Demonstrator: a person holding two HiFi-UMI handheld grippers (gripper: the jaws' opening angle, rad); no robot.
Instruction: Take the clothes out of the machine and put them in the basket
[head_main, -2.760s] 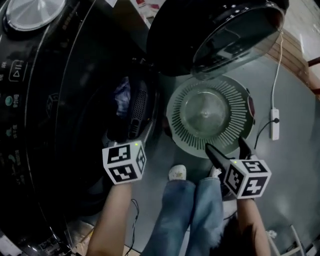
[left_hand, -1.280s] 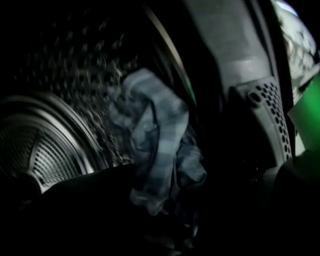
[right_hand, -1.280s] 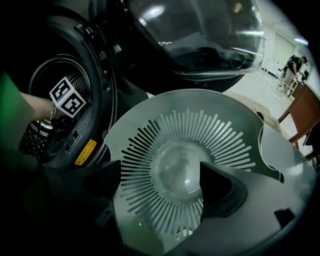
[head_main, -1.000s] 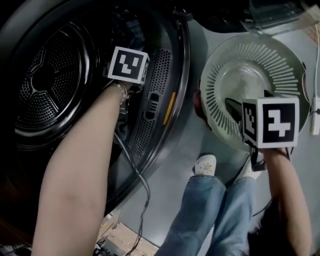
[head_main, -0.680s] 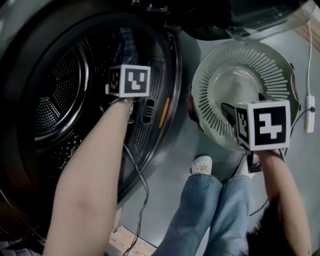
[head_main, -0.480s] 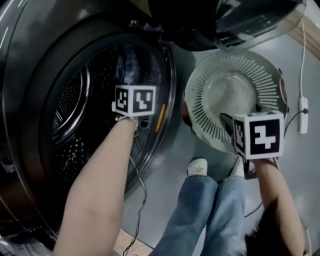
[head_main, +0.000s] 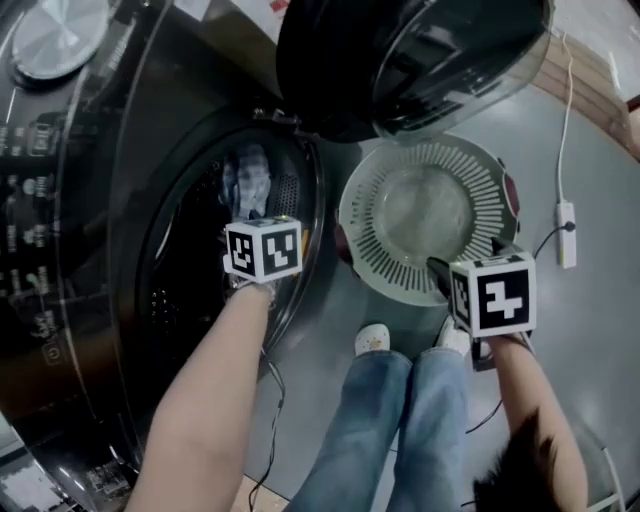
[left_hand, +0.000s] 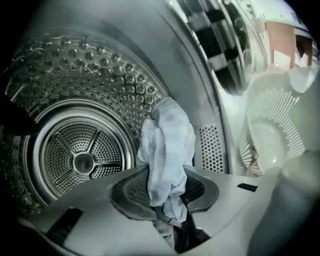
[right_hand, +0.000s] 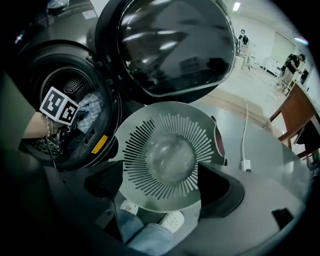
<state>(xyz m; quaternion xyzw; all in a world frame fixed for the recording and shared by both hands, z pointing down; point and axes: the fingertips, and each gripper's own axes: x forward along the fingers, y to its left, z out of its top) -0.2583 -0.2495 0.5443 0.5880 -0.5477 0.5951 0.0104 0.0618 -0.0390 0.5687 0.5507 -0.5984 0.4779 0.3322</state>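
My left gripper (left_hand: 169, 212) is shut on a pale blue-white cloth (left_hand: 167, 145), which bunches up above the jaws in front of the steel drum (left_hand: 82, 160). In the head view its marker cube (head_main: 263, 250) sits at the rim of the machine's round opening. The cloth (head_main: 250, 180) shows just beyond it. The round white slotted basket (head_main: 420, 215) stands on the floor right of the machine and holds nothing. Over its near edge my right gripper (right_hand: 162, 192) hangs open, with the basket (right_hand: 165, 150) seen between its jaws.
The dark glass door (head_main: 400, 60) stands swung open above the basket. A person's jeans legs (head_main: 400, 420) and white shoes (head_main: 372, 340) are just below it. A power strip on a cable (head_main: 565, 235) lies on the grey floor at right. Wooden furniture (right_hand: 295, 120) stands further right.
My left gripper has drawn up and out from deep in the drum to the opening's rim, with the cloth in it. The right gripper has shifted along the basket's near edge.
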